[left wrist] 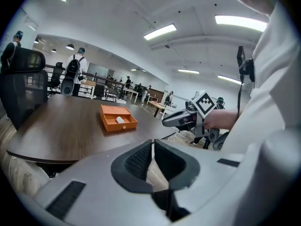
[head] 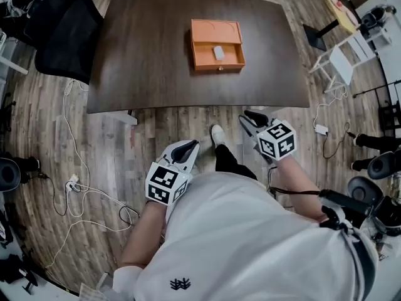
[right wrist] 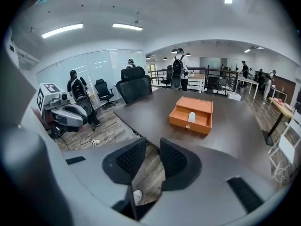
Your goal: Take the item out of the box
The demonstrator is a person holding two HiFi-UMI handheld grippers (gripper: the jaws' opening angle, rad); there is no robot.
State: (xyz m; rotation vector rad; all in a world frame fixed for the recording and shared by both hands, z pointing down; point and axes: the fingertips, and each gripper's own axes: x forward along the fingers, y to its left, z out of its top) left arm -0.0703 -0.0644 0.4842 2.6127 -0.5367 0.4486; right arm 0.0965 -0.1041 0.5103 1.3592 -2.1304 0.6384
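Observation:
An orange box (head: 217, 44) sits on the dark brown table (head: 144, 55), a little beyond its middle. Its shallow drawer is pulled out toward me, and a small white item (head: 218, 52) lies in it. The left gripper view shows the box (left wrist: 117, 118) and the item (left wrist: 120, 120), and the right gripper view shows the box (right wrist: 192, 114) and the item (right wrist: 191, 117). Both grippers hang over the floor, short of the table's near edge. My left gripper (head: 188, 147) has its jaws together on nothing. My right gripper (head: 252, 118) stands open and empty.
Black office chairs (head: 62, 33) stand at the table's left corner. White cables and a power strip (head: 74, 184) lie on the wooden floor to the left. A white folding chair (head: 341, 61) stands at the right. Several people stand far back in the room (right wrist: 178, 69).

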